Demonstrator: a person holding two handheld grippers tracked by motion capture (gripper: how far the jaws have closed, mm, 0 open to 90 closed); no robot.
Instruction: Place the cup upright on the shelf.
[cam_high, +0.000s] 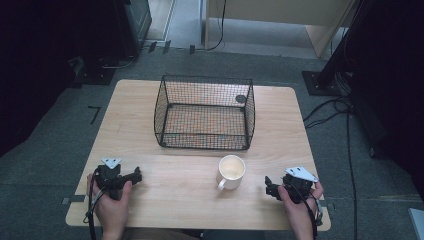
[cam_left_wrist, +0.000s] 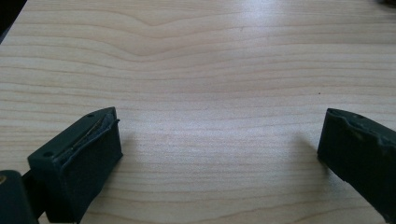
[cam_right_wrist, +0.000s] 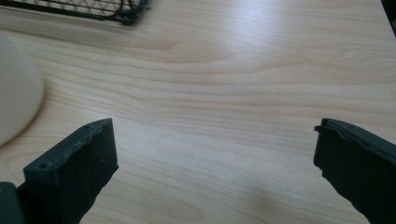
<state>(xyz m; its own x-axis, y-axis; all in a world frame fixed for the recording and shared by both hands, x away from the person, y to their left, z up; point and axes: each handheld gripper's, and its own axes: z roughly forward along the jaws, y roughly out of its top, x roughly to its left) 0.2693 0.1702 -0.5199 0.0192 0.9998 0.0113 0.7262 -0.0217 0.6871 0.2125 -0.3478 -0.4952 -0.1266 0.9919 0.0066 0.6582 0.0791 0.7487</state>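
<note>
A white mug (cam_high: 231, 171) stands upright on the wooden table (cam_high: 150, 200), in front of a black wire basket (cam_high: 205, 113) that has nothing in it. My left gripper (cam_high: 135, 176) rests at the table's front left, held in a hand, jaws wide apart over bare wood (cam_left_wrist: 219, 126). At the front right, my right gripper (cam_high: 268, 186) is open too, a short way right of the mug. The mug's white side (cam_right_wrist: 16, 93) fills the left edge of the right gripper view, and a corner of the basket (cam_right_wrist: 126, 11) shows at the top there.
The table's front edge lies just below both hands. Cables (cam_high: 345, 150) run over the grey floor to the right. Dark equipment (cam_high: 125, 25) stands beyond the table's far left corner, and a light wooden desk (cam_high: 280, 15) stands farther back.
</note>
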